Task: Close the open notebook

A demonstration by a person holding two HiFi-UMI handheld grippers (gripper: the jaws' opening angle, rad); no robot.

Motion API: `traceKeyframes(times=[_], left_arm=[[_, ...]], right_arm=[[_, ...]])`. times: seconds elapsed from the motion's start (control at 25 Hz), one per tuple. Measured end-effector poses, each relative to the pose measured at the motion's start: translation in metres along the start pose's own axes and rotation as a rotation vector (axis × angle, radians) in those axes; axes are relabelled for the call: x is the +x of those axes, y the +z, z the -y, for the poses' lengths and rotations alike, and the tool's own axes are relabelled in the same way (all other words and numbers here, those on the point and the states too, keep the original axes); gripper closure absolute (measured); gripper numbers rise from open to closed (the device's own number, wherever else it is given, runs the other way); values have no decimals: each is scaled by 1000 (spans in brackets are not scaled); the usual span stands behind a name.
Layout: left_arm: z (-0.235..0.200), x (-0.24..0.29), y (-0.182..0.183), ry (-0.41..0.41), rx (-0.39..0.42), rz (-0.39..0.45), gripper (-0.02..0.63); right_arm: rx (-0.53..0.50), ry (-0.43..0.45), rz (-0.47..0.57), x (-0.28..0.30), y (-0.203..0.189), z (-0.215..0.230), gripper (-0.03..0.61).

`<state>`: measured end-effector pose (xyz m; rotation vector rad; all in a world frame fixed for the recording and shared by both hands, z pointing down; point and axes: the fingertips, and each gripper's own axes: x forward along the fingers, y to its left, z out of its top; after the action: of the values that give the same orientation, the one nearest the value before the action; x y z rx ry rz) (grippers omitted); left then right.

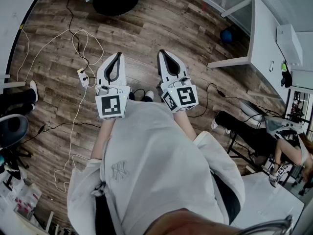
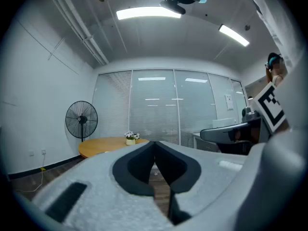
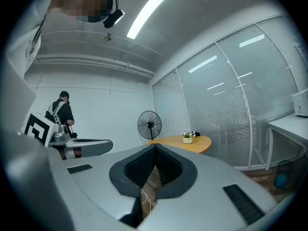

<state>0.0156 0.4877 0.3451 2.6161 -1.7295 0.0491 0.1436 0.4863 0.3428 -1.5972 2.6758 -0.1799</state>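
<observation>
No notebook shows in any view. In the head view my left gripper and my right gripper are held side by side at waist height above the wooden floor, both pointing level and away from my body. The left gripper is shut, its tips touching with nothing between them. My right gripper is likewise shut and empty. Each gripper view catches the other gripper's marker cube at its edge.
White and black cables and a power strip trail over the floor. A white desk stands at the right, with another person beyond it. Ahead are a round wooden table, a standing fan and glass partitions.
</observation>
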Motion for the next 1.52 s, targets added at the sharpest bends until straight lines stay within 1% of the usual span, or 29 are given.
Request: traceKeyframes(times=[0.08, 0.24, 0.36, 0.6, 0.72, 0.88, 1.04, 1.24, 1.4, 1.52], left_arm=[[-4, 1, 0, -13, 11, 8, 597], [-10, 1, 0, -48, -4, 6, 598], [-17, 4, -2, -73, 3, 3, 598], [-35, 6, -6, -101, 8, -1, 597], [-42, 5, -6, -116, 15, -10, 597], [-50, 9, -5, -120, 14, -14, 597], [-57, 15, -6, -100, -20, -18, 598], [-66, 35, -12, -71, -13, -27, 598], [-76, 69, -9, -28, -32, -23, 598], [-82, 101, 0, 3, -37, -5, 598]], right_arm=[[-4, -2, -1, 4, 0, -2, 586], [-12, -4, -2, 10, 0, -8, 586], [-23, -7, -5, 18, 1, -14, 586], [-71, 14, 1, 32, 5, -33, 586], [-74, 17, 21, 35, 8, -41, 584], [-70, 8, 14, 41, 8, -43, 584], [-71, 17, 4, 51, 5, -38, 584], [-66, 35, -15, 70, -1, -23, 584], [-67, 59, -18, 101, 2, 3, 584], [-74, 91, -13, 129, 10, 25, 584]])
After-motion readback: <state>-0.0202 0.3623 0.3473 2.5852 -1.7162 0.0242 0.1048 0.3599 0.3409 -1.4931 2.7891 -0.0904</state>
